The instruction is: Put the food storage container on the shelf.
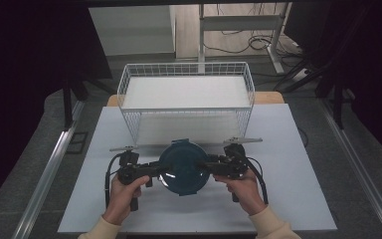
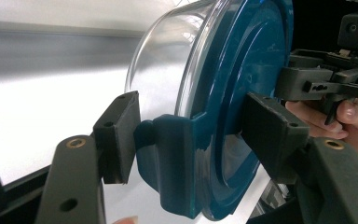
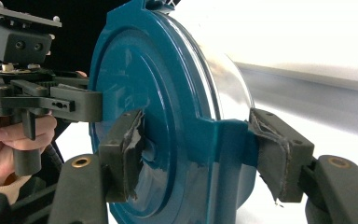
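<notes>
- Where the two grippers meet, above the near middle of the white table (image 1: 288, 199), a round container (image 1: 183, 167) is held off the surface: a clear, smooth glass-like bowl (image 2: 168, 65) capped by a matte teal plastic lid (image 2: 247, 93) with moulded concentric rings and a latch tab at each side.
- As seen in the high view, the lid's flat face is turned upward toward the camera, so the container's short axis runs roughly vertical and its tabs point left and right.
- The transparent bowl wall is revealed by the gripper views, while from above it is hidden under the lid.
- The left gripper (image 2: 191, 140) is closed on one latch tab (image 2: 168, 158), its smooth black pads pressed against tab and lid face.
- The right gripper (image 3: 200, 144) is clamped across the opposite tab (image 3: 223, 140); its pads (image 3: 272, 154) are seen to be torn and frayed.
- A white wire basket (image 1: 186, 99) stands just beyond the container on the table.
</notes>
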Motion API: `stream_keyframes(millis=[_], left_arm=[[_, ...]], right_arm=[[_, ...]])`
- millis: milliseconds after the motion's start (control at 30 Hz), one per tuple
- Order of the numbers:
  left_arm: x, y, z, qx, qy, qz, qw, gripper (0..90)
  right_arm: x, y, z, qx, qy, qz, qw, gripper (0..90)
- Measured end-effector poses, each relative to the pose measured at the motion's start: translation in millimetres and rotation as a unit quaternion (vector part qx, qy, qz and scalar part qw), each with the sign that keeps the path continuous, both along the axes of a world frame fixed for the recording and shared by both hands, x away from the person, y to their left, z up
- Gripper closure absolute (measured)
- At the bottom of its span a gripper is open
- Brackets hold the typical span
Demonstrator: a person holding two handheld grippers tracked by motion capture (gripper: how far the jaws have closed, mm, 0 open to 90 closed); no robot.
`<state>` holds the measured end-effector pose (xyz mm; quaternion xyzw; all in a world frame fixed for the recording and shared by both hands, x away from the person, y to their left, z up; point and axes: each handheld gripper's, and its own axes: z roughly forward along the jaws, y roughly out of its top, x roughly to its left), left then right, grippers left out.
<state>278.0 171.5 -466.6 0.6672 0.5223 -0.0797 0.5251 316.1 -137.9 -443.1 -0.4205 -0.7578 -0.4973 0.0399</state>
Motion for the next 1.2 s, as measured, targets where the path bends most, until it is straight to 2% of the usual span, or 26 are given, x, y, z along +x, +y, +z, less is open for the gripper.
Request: stream_keyframes(millis=[200, 367, 467, 667, 833, 1200], left_arm=[[0.6, -0.6, 2.9, 0.000, -0.002, 0.002, 1.0000, 38.2], [9.1, -2.3, 1.3, 0.000, 0.007, -0.002, 1.0000, 38.3], [14.6, -3.5, 5.7, 0.001, 0.003, -0.005, 1.0000, 38.3], [24.7, -7.0, 22.7, 0.003, -0.012, -0.010, 0.9999, 38.3], [32.2, -7.5, 36.4, -0.004, -0.017, -0.014, 0.9998, 38.5], [50.1, -3.3, 81.3, -0.003, -0.042, -0.011, 0.9990, 38.8]], right_arm=[[3.9, 0.1, 5.0, -0.004, -0.008, 0.007, 0.9999, 37.6], [12.5, -1.3, 4.4, -0.006, -0.004, 0.011, 0.9999, 37.6], [16.9, -2.2, 7.6, -0.006, -0.006, 0.009, 0.9999, 37.6], [23.4, -6.0, 23.8, -0.004, -0.015, 0.001, 0.9999, 37.7], [27.9, -7.8, 40.3, -0.005, -0.026, -0.003, 0.9996, 37.8], [44.3, -4.8, 83.3, 0.001, -0.051, -0.003, 0.9987, 38.0]])
